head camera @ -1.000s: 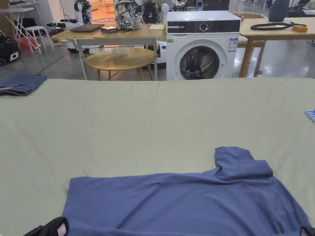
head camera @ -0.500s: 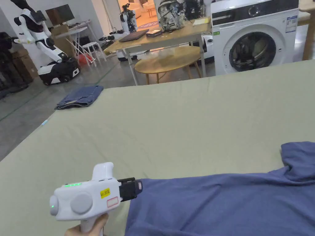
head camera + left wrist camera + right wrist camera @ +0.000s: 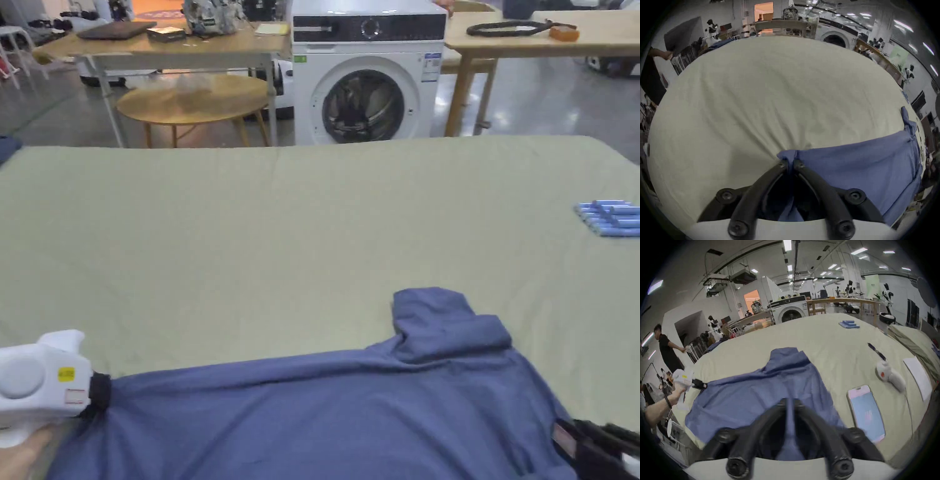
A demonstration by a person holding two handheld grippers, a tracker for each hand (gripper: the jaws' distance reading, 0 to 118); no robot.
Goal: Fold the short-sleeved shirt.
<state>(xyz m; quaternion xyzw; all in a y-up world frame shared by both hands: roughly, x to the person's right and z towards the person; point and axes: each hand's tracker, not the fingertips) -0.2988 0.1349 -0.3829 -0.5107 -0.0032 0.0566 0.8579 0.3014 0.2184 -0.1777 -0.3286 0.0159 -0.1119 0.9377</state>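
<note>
A blue short-sleeved shirt point(image 3: 325, 412) lies spread along the near edge of the pale green table point(image 3: 312, 219), one sleeve point(image 3: 447, 325) folded up toward the far side. My left gripper point(image 3: 100, 392) is shut on the shirt's left corner; in the left gripper view the jaws point(image 3: 790, 164) pinch a bunched fold of blue cloth point(image 3: 851, 170). My right gripper point(image 3: 565, 440) is at the lower right, and in the right gripper view it point(image 3: 790, 401) is shut on a ridge of the shirt point(image 3: 769, 386).
Several blue rolls point(image 3: 609, 217) lie at the table's right edge. A phone point(image 3: 866, 412), a white controller point(image 3: 890, 376), a pen point(image 3: 877, 351) and a white sheet point(image 3: 919, 378) lie right of the shirt. A washing machine point(image 3: 365, 75) and wooden tables stand beyond. A person point(image 3: 666, 347) stands far left.
The head camera swung left and then back right. The left gripper came into view at the shirt's left corner and now holds it, with the cloth bunched there. The right gripper's tip shows at lower right.
</note>
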